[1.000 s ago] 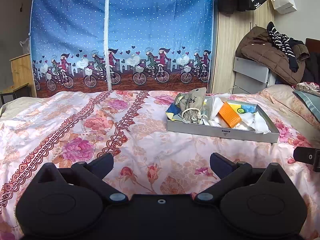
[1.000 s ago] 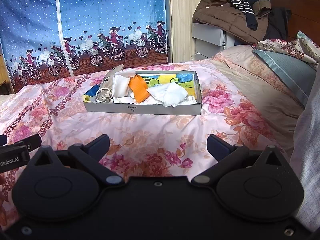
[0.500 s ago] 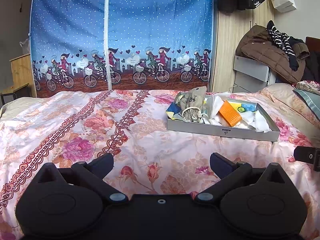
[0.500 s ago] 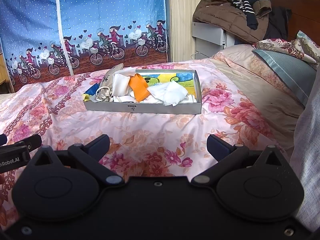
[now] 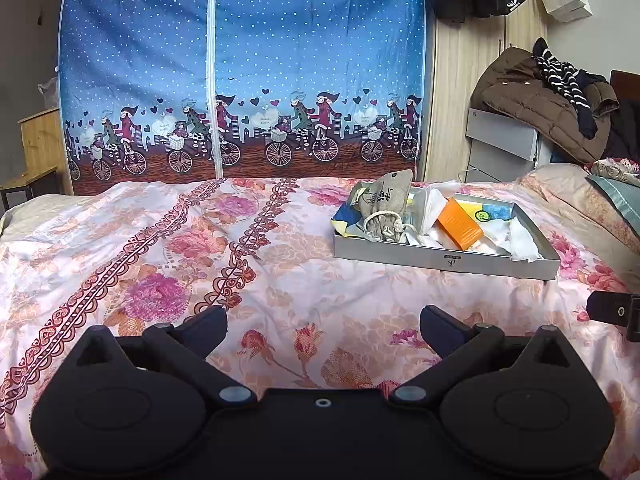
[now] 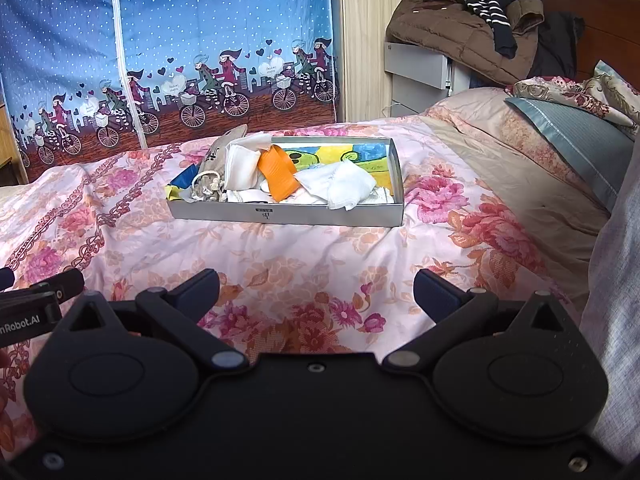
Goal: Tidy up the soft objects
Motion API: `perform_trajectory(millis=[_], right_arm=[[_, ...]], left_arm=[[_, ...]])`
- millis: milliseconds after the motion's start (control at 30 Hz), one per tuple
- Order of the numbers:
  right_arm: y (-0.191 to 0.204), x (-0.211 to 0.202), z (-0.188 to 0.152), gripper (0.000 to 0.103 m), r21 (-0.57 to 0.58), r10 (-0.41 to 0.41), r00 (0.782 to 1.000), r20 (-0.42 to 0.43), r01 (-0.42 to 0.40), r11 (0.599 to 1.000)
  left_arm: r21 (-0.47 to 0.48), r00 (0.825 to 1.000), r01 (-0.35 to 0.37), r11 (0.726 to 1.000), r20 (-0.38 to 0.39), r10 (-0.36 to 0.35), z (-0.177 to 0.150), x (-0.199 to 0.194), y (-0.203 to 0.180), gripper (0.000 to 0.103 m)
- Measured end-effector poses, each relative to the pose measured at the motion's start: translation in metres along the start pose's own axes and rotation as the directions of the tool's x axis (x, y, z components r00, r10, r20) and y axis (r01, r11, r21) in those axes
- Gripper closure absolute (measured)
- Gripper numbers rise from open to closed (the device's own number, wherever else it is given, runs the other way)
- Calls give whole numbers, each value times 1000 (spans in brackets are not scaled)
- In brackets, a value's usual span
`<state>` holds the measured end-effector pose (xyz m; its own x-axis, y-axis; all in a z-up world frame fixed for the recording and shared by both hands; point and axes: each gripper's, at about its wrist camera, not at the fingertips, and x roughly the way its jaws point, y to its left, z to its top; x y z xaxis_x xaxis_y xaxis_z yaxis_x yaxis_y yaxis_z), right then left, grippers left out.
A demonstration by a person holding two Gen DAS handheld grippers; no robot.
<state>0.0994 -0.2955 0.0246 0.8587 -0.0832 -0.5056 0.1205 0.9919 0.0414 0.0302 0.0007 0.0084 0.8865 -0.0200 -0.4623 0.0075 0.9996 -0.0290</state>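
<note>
A shallow grey box (image 5: 440,258) (image 6: 288,214) lies on the floral bedspread. It holds a beige drawstring pouch (image 5: 382,206) (image 6: 214,160), an orange packet (image 5: 458,224) (image 6: 278,174), and white cloths (image 5: 520,240) (image 6: 340,182) over a colourful sheet. My left gripper (image 5: 323,322) is open and empty, low over the bed, short of the box and to its left. My right gripper (image 6: 316,288) is open and empty, in front of the box's near wall.
A blue printed fabric wardrobe (image 5: 240,72) stands behind the bed. A brown coat (image 6: 448,28) is piled on a grey cabinet at the right. Pillows (image 6: 576,136) lie at the right. The right gripper's tip (image 5: 612,312) shows at the left view's right edge.
Both grippers have drifted slightly, so the box sits a touch lower in each view. Jaws stay open; nothing in the box has moved.
</note>
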Motion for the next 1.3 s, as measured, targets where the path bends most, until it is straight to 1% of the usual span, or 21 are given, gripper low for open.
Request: perform_trajectory(millis=[267,633,900,1300], right_arm=[[0,0,0,0,0,-1,1000,-2,1,1000],[0,1,-8,0,2,-5,1000,-16,5,1000],[-3,2,-7,0,28,-12,999,-29,13,1000],[1,3,-7,0,20,-15,999,-47,16,1000]], left_arm=[[1,1000,-1,1000,-1,1,1,0,-1,1],[4,1000,-2,1000,-3,2,2,0,-1,1],[17,1000,-3,1000,-12,4,-2,-1,1,1],[23,1000,-5,1000,-16,5,-3,-2,0,1]])
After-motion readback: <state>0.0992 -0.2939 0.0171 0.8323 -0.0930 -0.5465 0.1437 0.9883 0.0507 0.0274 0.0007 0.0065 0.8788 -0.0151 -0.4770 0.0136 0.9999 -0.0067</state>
